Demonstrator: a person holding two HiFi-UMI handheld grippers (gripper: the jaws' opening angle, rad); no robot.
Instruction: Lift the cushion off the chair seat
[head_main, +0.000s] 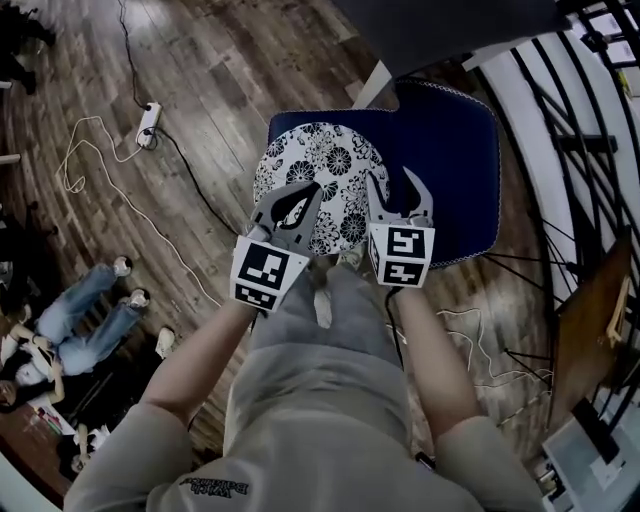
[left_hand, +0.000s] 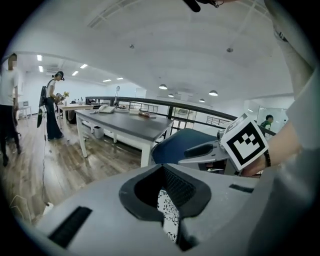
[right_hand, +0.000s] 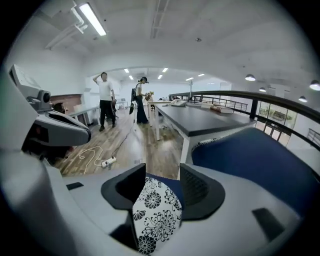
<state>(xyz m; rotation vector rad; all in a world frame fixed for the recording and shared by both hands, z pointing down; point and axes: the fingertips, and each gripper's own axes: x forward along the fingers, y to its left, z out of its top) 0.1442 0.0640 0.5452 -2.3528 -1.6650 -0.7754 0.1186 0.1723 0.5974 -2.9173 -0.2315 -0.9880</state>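
A round white cushion with black flowers (head_main: 320, 180) lies on the left part of the blue chair seat (head_main: 455, 170). My left gripper (head_main: 312, 192) hovers over the cushion's near edge with its jaws together and nothing pinched. In the left gripper view a strip of the cushion (left_hand: 167, 220) shows through the hollow between the fingers. My right gripper (head_main: 396, 185) stands open at the cushion's right rim. The right gripper view has the cushion (right_hand: 155, 220) and the blue seat (right_hand: 260, 160) showing between its spread pads, which do not press on it.
A grey table (head_main: 440, 30) stands just beyond the chair. A power strip (head_main: 148, 122) and a white cable (head_main: 95, 165) lie on the wooden floor at left, where a person (head_main: 90, 310) sits. A black railing (head_main: 585, 140) runs along the right. Two people (right_hand: 106, 100) stand far off.
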